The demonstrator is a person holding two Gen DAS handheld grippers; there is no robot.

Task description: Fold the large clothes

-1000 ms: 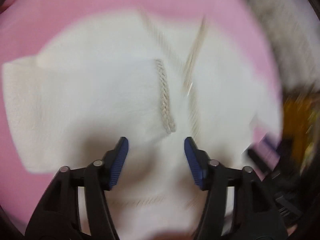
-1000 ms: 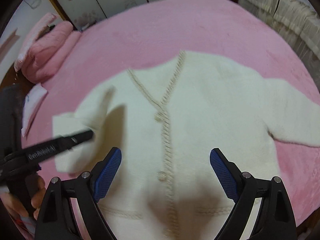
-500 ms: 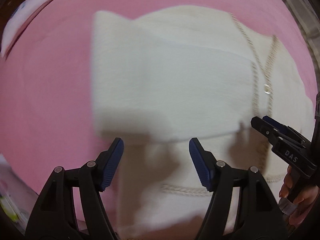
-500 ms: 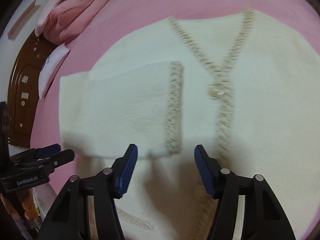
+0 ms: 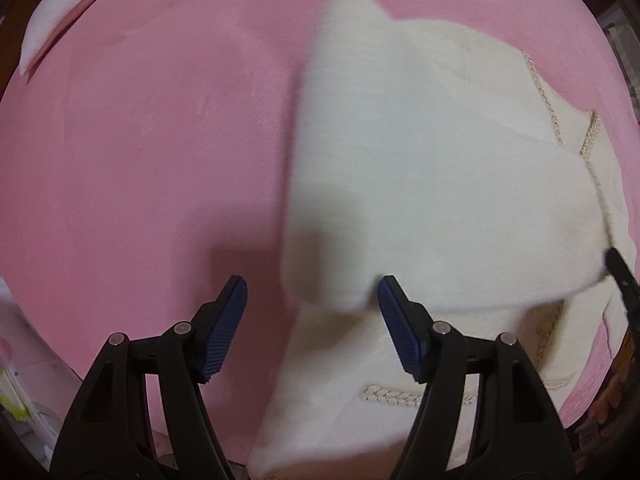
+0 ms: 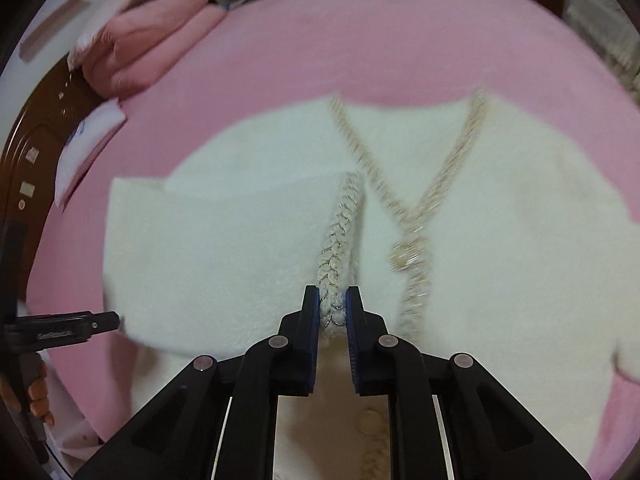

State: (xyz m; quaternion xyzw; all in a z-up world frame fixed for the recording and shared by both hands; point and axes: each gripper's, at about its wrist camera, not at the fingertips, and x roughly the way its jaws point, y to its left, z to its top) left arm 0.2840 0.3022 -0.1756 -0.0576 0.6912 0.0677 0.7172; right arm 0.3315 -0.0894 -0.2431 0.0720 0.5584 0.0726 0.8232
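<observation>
Since the earlier frame, the right gripper (image 6: 333, 306) has descended onto the folded sleeve's braided cuff (image 6: 340, 240); its jaws have just been closing and now pinch that cuff. The left gripper (image 5: 312, 312) has shifted to the sleeve's (image 5: 420, 200) folded outer edge, jaws apart, edge between them, pads not pressing. The cream cardigan (image 6: 500, 220) lies flat on the pink blanket (image 6: 360, 40).

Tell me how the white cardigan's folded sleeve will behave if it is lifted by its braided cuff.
The sleeve will probably hang limp: it lies flat and creased over the cardigan. The fluffy knit looks light. The right gripper, jaws just closing, pinches the braided cuff; that ridged braid should resist slipping.
</observation>
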